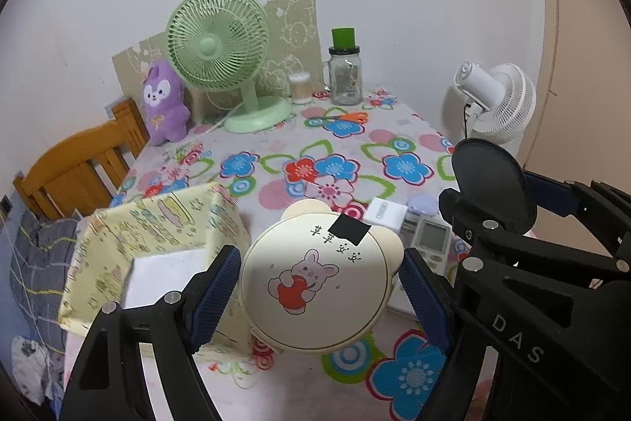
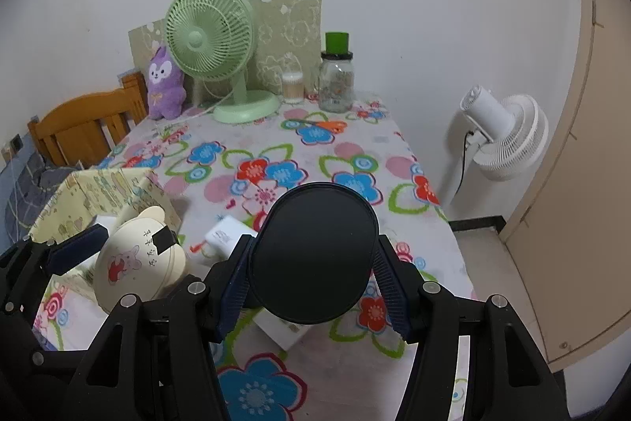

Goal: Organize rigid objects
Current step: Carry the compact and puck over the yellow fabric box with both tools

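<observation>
Left gripper (image 1: 319,287) clamps a cream bear-eared case (image 1: 313,283) above the table (image 1: 276,145), beside the yellow box (image 1: 157,223). Right gripper (image 2: 311,263) clamps a dark disc (image 2: 313,251) over a remote (image 1: 432,239) and charger (image 2: 226,233).

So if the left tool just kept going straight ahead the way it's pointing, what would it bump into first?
Probably the flowered tablecloth beyond the cream rabbit-print case that the left tool holds; depth is hard to judge.
</observation>
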The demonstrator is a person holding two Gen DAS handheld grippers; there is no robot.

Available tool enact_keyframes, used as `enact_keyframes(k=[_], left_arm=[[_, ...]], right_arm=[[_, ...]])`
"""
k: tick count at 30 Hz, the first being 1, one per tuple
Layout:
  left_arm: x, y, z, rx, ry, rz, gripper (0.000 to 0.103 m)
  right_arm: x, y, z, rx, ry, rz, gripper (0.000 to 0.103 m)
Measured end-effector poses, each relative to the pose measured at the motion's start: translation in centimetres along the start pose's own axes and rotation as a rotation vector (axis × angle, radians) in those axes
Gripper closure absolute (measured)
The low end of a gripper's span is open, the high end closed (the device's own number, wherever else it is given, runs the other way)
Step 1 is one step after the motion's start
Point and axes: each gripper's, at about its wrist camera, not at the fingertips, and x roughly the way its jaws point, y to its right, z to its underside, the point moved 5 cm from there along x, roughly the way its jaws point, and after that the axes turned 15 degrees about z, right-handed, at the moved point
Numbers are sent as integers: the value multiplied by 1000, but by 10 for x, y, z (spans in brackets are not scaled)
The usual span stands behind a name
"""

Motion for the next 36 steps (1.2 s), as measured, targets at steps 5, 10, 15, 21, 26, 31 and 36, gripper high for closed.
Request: enact_keyframes(k=[5, 10, 15, 21, 26, 31, 36], left_arm=[[-7, -11, -6, -2, 6, -7, 20], [-10, -28, -7, -25, 6, -7, 20], [-11, -44, -9, -23, -2, -21, 20], [-14, -61, -9, -29, -5, -12, 20], [-16, -80, -8, -36, -8, -15, 20], [-13, -105, -4, -48, -19, -20, 20], [-10, -125, 2, -53, -37, -30, 20]], right_arm=[[-3, -10, -9, 6, -12, -27, 41], [-3, -28, -17, -7, -2, -45, 41], [-2, -46, -23, -18, -5, -67, 41], [0, -68, -27, -24, -20, -103, 41], [-1, -88, -31, -46, -10, -109, 42], [1, -109, -33, -62, -6, -118, 42], [8, -131, -30, -60, -26, -143, 42]])
